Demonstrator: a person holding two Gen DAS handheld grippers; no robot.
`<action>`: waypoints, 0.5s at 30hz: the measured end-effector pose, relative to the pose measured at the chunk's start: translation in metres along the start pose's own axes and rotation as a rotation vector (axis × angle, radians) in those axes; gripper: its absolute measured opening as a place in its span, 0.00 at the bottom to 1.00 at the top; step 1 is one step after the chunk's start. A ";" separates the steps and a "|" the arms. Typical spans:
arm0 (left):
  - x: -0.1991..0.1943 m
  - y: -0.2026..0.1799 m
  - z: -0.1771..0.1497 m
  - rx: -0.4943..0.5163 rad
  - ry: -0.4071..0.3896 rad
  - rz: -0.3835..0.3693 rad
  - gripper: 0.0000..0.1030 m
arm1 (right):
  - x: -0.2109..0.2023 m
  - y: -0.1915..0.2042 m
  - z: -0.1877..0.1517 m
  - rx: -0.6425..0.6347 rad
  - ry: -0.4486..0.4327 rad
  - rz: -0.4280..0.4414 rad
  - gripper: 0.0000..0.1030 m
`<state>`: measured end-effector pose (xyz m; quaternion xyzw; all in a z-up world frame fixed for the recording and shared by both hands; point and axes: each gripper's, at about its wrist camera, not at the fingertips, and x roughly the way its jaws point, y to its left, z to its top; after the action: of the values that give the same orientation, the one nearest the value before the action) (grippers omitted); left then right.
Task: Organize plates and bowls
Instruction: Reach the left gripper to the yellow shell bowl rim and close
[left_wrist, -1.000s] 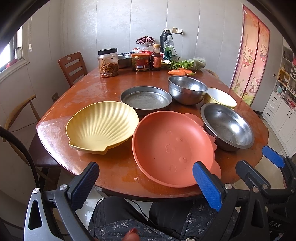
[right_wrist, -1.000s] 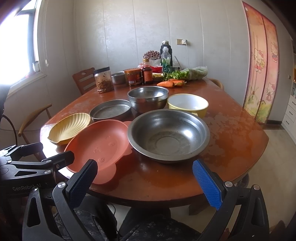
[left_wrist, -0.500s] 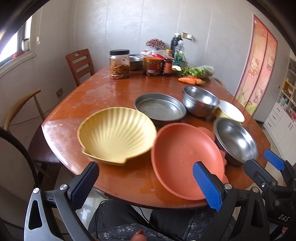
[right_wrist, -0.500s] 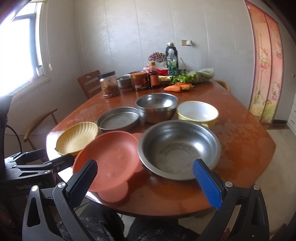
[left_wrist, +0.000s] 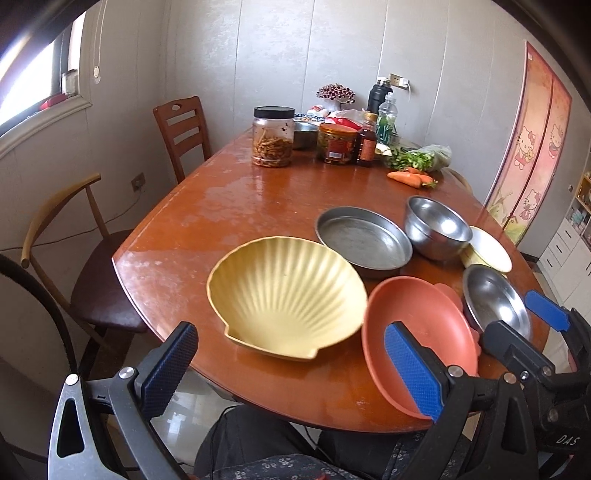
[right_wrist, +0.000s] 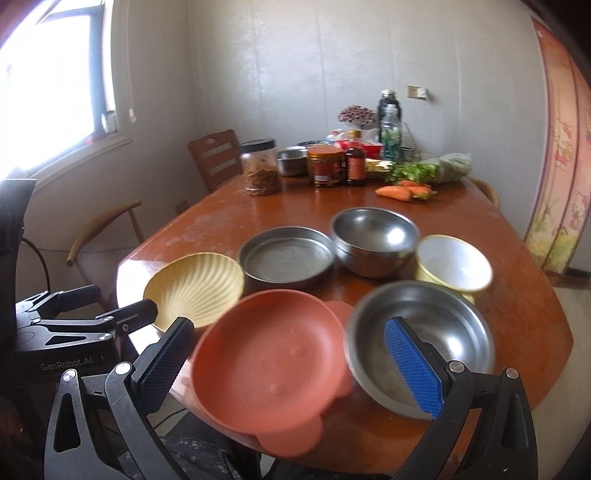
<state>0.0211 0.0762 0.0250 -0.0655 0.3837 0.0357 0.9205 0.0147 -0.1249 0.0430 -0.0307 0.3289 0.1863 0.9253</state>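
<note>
Shell dish (left_wrist: 286, 297) lies between left tongs (left_wrist: 291, 373).

Three steel bowls (right_wrist: 373, 240), two plates (right_wrist: 266, 354).

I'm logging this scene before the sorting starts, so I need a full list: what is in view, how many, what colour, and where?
Table: 1, reddish-brown wood, centre.
Shell-shaped dish: 1, yellow, near left edge.
Plate with tabs: 1, orange, near edge, middle.
Wide bowl: 1, steel, near right.
Flat pan: 1, steel, behind the shell dish.
Deep bowl: 1, steel, right of the pan.
Bowl: 1, yellow outside, white inside, far right.
Jars: 2, clear with black lid, and red-labelled, far end.
Bottles: several, dark and clear, far end.
Carrots: orange, beside bagged greens.
Chairs: 2, wooden, left.
Left gripper: blue pads, open.
Right gripper: blue pads, open.
</note>
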 end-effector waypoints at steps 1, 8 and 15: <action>0.001 0.003 0.002 -0.003 0.003 0.002 0.99 | 0.004 0.002 0.002 -0.009 0.005 0.003 1.00; 0.010 0.031 0.011 -0.041 0.034 0.025 0.99 | 0.030 0.020 0.022 -0.037 0.052 0.067 1.00; 0.027 0.062 0.016 -0.093 0.085 0.047 0.99 | 0.062 0.038 0.042 -0.064 0.103 0.135 1.00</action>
<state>0.0440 0.1407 0.0115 -0.1005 0.4219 0.0724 0.8982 0.0698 -0.0621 0.0397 -0.0473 0.3711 0.2568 0.8911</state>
